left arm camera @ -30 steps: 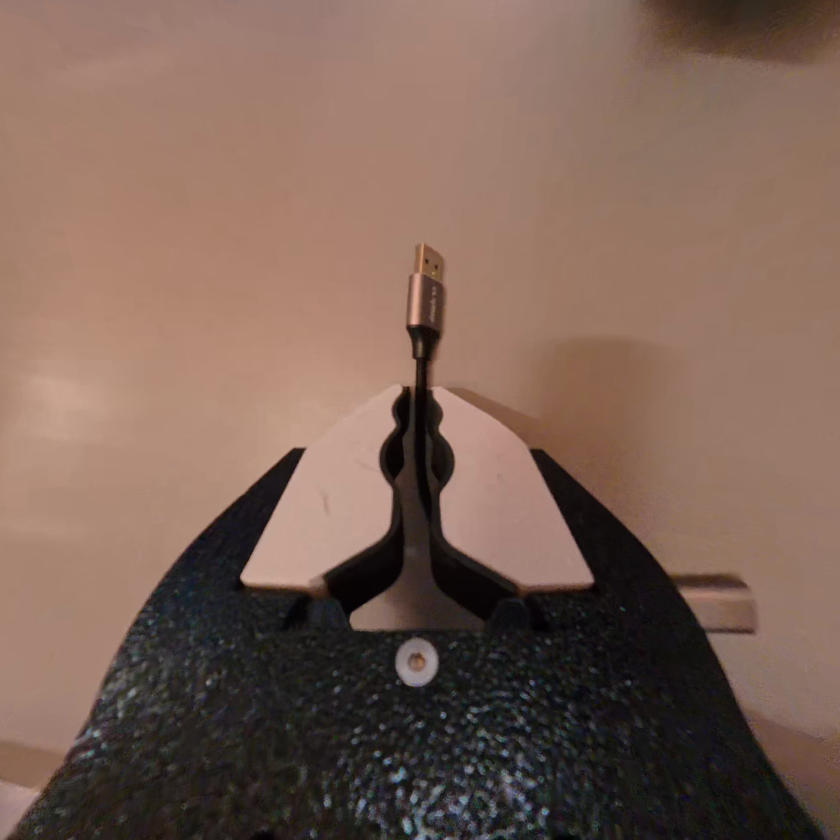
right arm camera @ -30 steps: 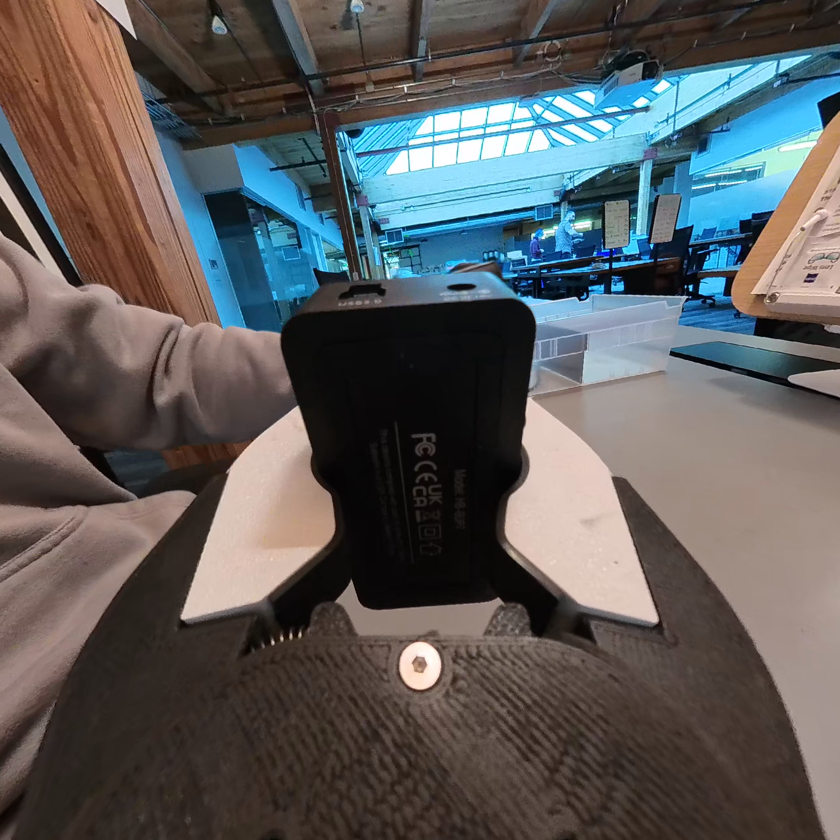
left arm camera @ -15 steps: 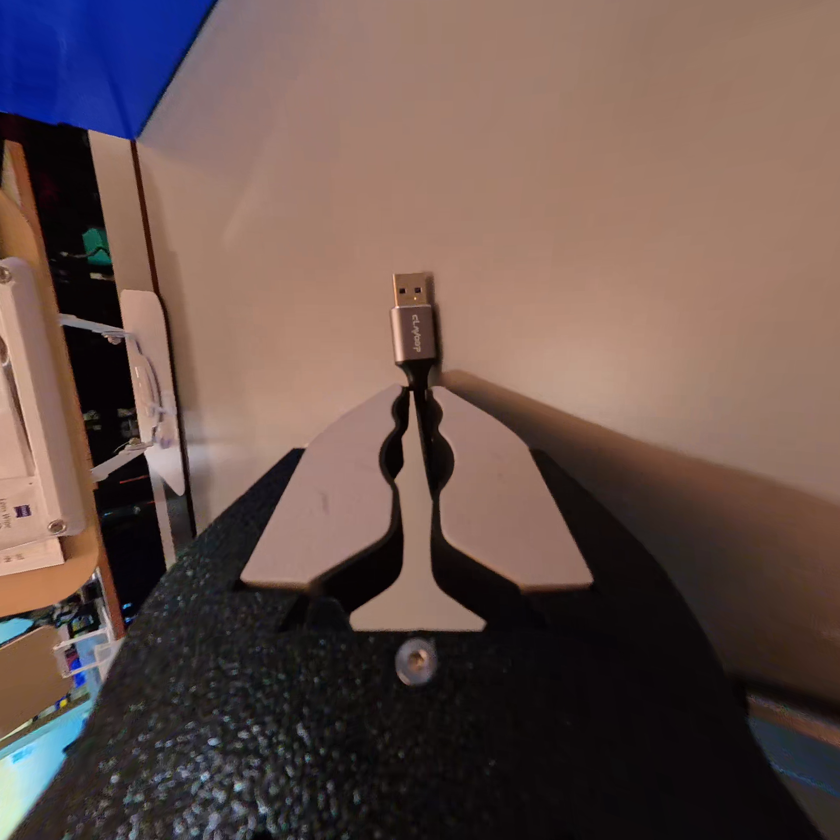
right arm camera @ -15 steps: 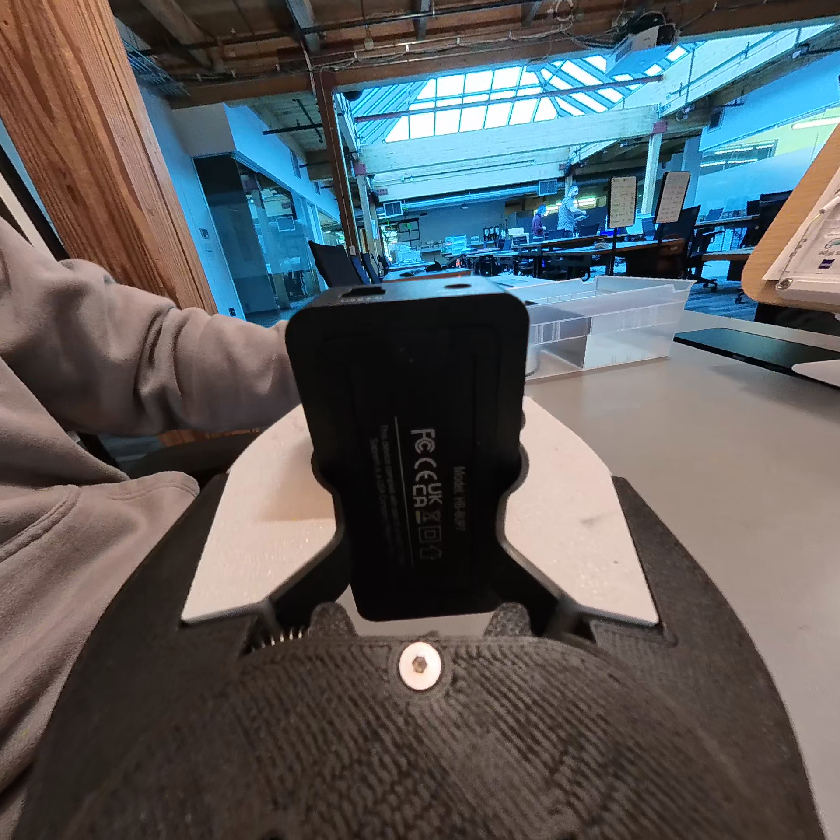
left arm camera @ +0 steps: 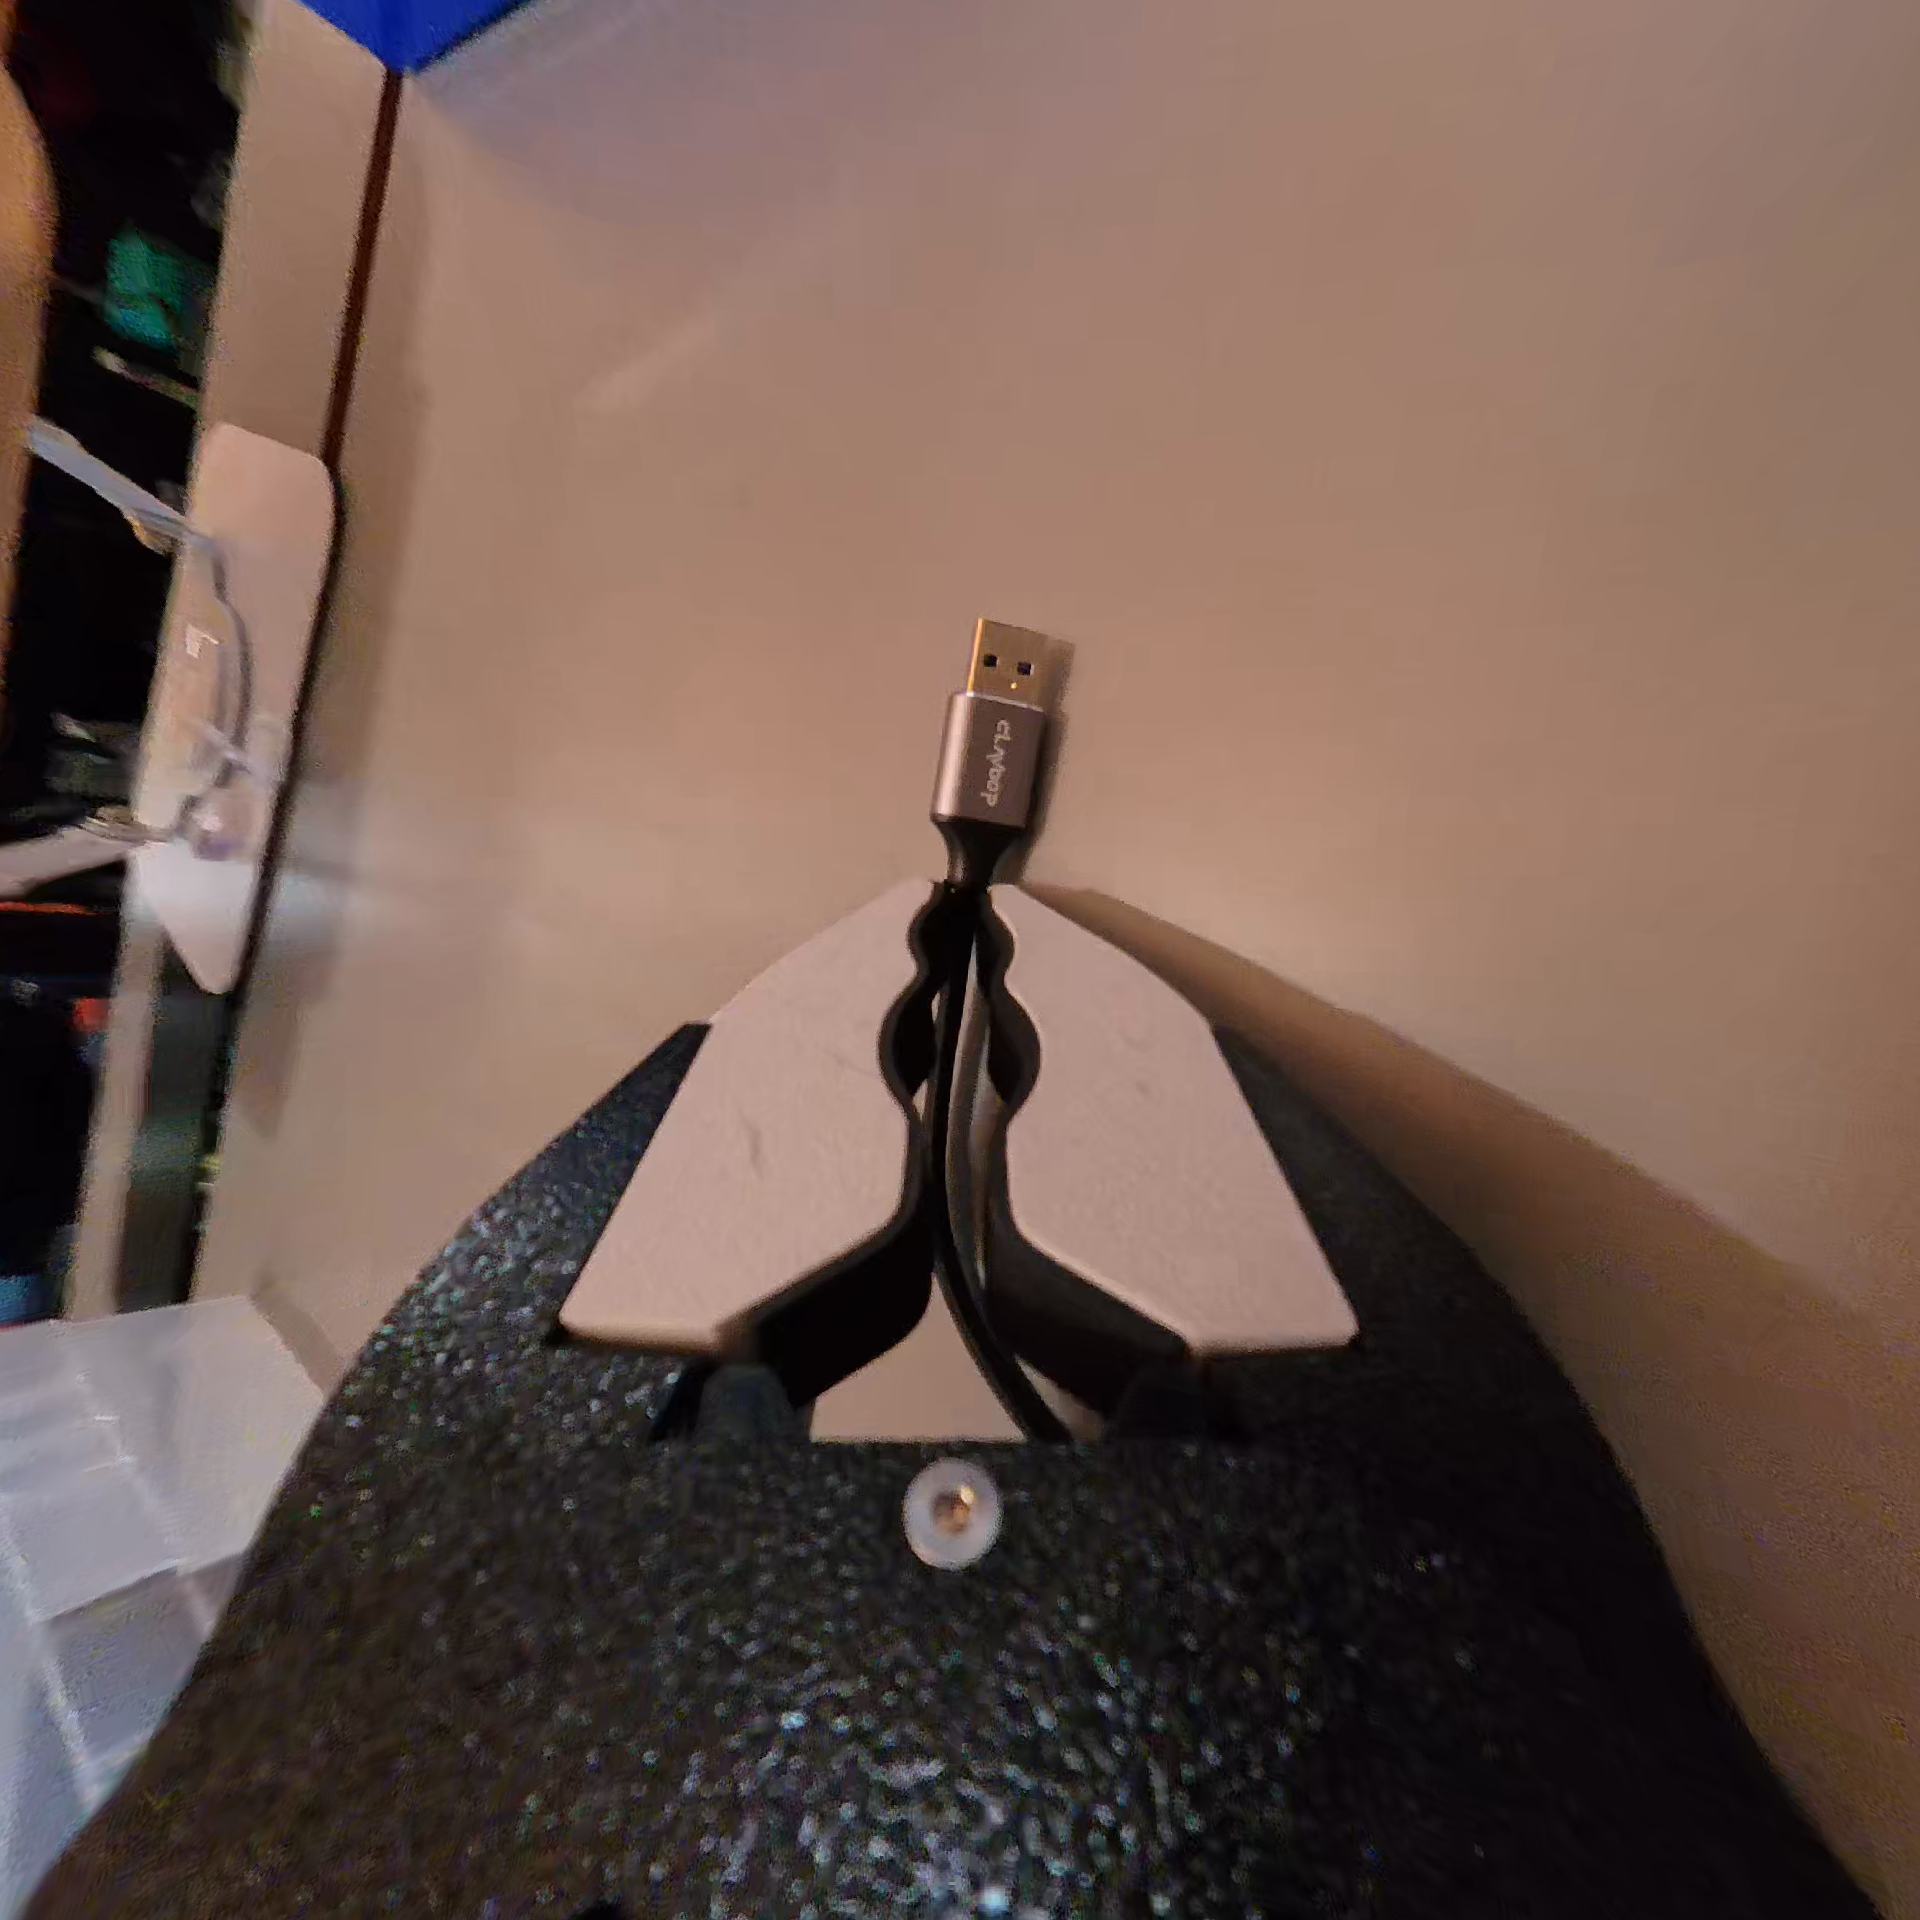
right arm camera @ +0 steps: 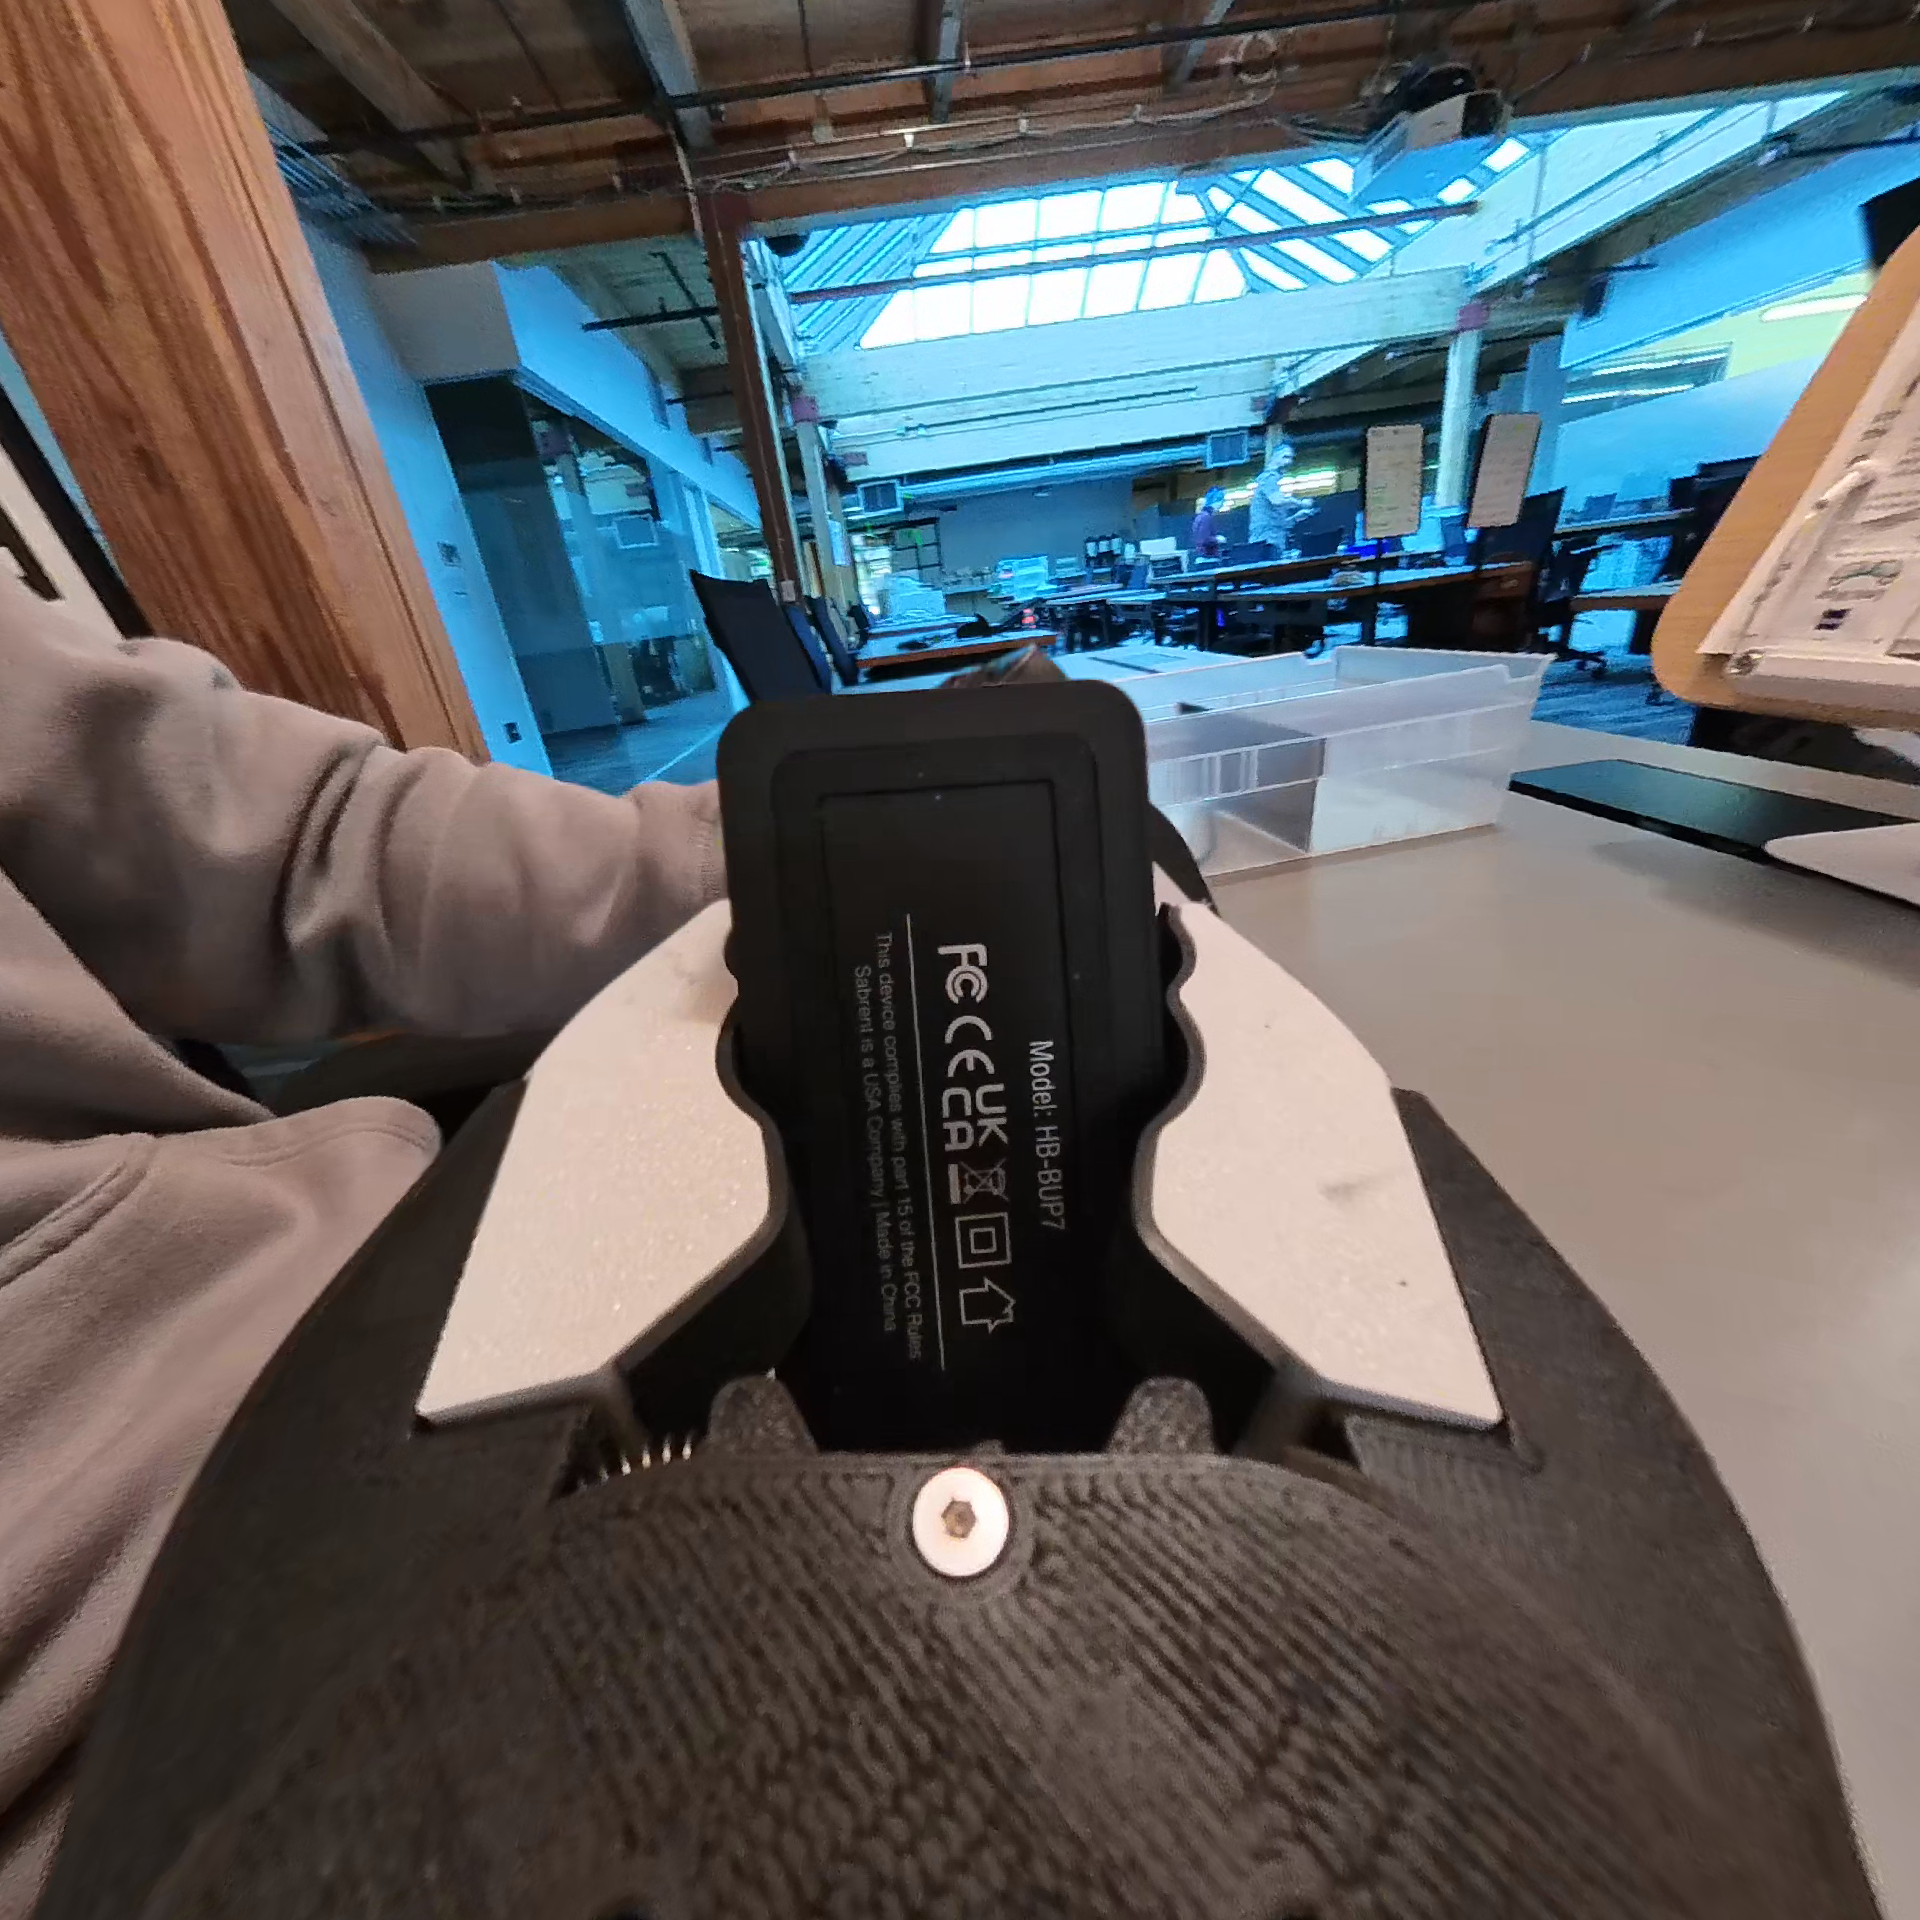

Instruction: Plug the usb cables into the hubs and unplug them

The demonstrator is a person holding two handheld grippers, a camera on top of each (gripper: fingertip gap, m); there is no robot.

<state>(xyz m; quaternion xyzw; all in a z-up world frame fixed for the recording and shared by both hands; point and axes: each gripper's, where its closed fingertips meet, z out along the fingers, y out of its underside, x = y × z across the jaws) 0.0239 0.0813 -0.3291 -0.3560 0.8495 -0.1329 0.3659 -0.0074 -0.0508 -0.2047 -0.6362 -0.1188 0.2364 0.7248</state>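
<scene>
My left gripper is shut on a black USB cable just behind its plug. The grey and metal USB-A plug sticks out past the fingertips, upright and free, over a plain beige surface. My right gripper is shut on a black USB hub. The hub stands on end between the jaws with its labelled underside facing the camera. Its ports are hidden from this view. The hub is held above the grey table.
A clear plastic bin stands on the table behind the hub. A person's grey sleeve is close on the left. A wooden board with papers leans at the right. A clear bin corner shows at the left wrist view's lower left.
The left gripper has swung so a dark shelf area and a clear bin enter at the left; the plug stays gripped. The hub now sits deeper in the right jaws, its port end tipped away.
</scene>
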